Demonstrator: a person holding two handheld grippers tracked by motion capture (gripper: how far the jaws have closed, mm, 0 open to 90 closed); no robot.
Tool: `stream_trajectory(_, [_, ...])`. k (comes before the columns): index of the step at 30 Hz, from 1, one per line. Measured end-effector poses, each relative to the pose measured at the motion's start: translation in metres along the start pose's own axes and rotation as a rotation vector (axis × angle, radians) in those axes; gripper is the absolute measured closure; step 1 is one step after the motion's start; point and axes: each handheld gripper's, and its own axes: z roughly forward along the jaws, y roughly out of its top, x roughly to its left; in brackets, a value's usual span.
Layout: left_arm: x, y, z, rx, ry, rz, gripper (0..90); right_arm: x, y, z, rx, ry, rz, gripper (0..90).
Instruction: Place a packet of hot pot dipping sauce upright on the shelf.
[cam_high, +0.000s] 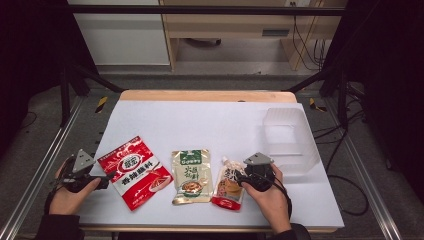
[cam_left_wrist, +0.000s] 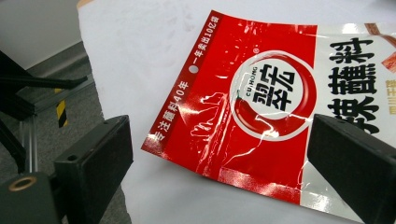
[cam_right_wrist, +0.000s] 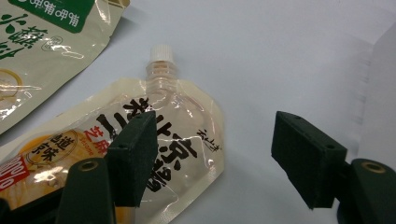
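Three sauce pouches lie flat in a row on the white table (cam_high: 200, 120). A red pouch (cam_high: 135, 172) is at the left, a beige pouch with a green top (cam_high: 191, 175) in the middle, and a clear spouted pouch (cam_high: 229, 186) at the right. My left gripper (cam_high: 106, 179) is open at the red pouch's left edge. In the left gripper view the red pouch (cam_left_wrist: 261, 102) lies ahead of my left gripper (cam_left_wrist: 219, 163), between its wide-apart jaws. My right gripper (cam_right_wrist: 215, 158) is open; one jaw hangs over the spouted pouch (cam_right_wrist: 154, 135), the other over bare table.
A clear plastic bin (cam_high: 290, 137) stands at the back right of the table, just beyond my right gripper (cam_high: 241, 179). The beige pouch (cam_right_wrist: 42, 46) lies close to the spouted one. The table's left edge and a metal frame rail (cam_left_wrist: 28, 135) sit beside my left gripper.
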Motion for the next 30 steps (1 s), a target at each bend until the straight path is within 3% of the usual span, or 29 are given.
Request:
stream_trajectory(10, [-0.002,0.0,0.0,0.014,0.001,0.017,7.1,-0.001,0.002,0.002,0.003,-0.013,0.0,41.1])
stream_trajectory(22, [-0.004,0.001,0.002,0.034,0.01,0.05,8.5,-0.006,0.007,0.015,0.024,0.002,0.006,60.2])
stream_trajectory(30, [-0.004,0.001,0.003,0.039,0.011,0.051,8.9,-0.006,0.007,0.019,0.044,0.031,0.016,57.8])
